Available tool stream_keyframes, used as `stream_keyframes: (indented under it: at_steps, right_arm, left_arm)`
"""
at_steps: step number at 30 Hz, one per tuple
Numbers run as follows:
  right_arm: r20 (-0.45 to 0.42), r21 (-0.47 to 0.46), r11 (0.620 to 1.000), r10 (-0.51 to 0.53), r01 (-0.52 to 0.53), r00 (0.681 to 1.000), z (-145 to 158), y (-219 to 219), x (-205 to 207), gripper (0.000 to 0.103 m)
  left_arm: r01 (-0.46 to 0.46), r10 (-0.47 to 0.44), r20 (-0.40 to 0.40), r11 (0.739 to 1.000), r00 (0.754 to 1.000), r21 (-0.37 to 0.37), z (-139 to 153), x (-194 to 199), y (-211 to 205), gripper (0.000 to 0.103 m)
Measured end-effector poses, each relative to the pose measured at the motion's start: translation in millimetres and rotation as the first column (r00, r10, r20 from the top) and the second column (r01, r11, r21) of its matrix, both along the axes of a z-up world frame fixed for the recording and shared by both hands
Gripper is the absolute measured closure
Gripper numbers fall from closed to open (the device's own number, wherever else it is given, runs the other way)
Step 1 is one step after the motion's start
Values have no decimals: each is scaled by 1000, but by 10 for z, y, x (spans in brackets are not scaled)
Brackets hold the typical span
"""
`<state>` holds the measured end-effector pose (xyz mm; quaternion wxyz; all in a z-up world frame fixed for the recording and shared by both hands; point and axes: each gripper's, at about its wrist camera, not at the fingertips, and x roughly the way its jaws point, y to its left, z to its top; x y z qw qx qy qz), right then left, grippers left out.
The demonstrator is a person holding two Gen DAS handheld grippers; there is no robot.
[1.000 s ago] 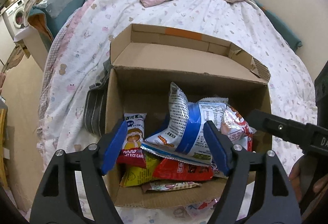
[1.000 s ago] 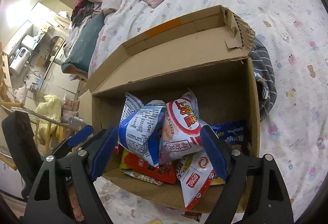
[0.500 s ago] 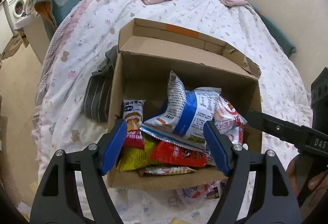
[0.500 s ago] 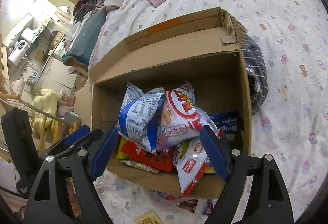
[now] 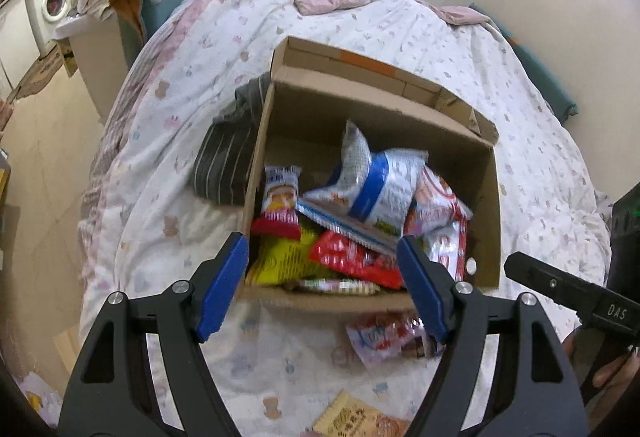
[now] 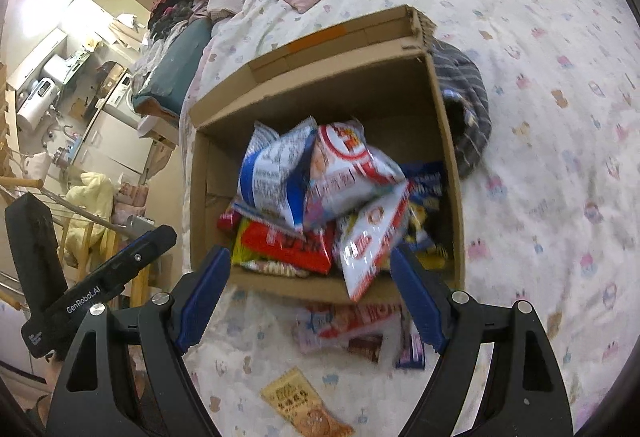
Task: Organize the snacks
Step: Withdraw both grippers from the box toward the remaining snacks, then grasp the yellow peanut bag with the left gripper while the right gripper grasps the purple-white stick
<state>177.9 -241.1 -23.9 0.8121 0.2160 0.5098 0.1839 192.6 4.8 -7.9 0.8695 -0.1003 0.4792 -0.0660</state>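
Left wrist view: a cardboard box (image 5: 486,213) crammed with snack packets sits on a bed (image 5: 500,61) covered by a printed quilt, its flaps folded open so packets can be dropped in from above. On top of the heap lies a blue-and-white bag (image 5: 376,189), a red packet (image 5: 352,257) and a yellow one (image 5: 280,257) beneath it. The left gripper (image 5: 322,281) hovers above the near wall of the box, its jaws standing wide and holding nothing; the right gripper (image 6: 310,293) likewise hangs open and empty over the same edge. Loose packets lie on the quilt in front of the box, among them a pink-and-white packet (image 6: 344,325) and a tan biscuit packet (image 6: 306,407), apparently yet to be gathered. A striped grey garment (image 6: 466,113) is bunched against the side of the box.
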Motion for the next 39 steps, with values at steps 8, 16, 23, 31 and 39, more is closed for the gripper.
stream_keyframes:
  at_steps: [8, 16, 23, 31, 39]
  right_arm:
    - [-31, 5, 1000, -18, 18, 999, -87, -85, -320, 19]
    - [-73, -19, 999, -35, 33, 997, -242, -215, -499, 19]
    - [-89, -42, 998, -44, 41, 995, -341, -355, -568, 19]
    - [-187, -18, 999, -47, 45, 981, -604, -416, -589, 19]
    - [-241, -15, 998, -71, 69, 968, -741, -508, -564, 19]
  left_arm:
    - [3, -3, -19, 1000, 1000, 13, -57, -365, -44, 29]
    - [2, 0, -34, 999, 999, 50, -164, -545, -69, 29]
    - [6, -4, -32, 997, 999, 75, -206, -607, -58, 29]
    - [-16, 24, -158, 999, 987, 48, -535, -617, -39, 29]
    - [271, -275, -473, 959, 837, -77, -1253, -786, -706, 29]
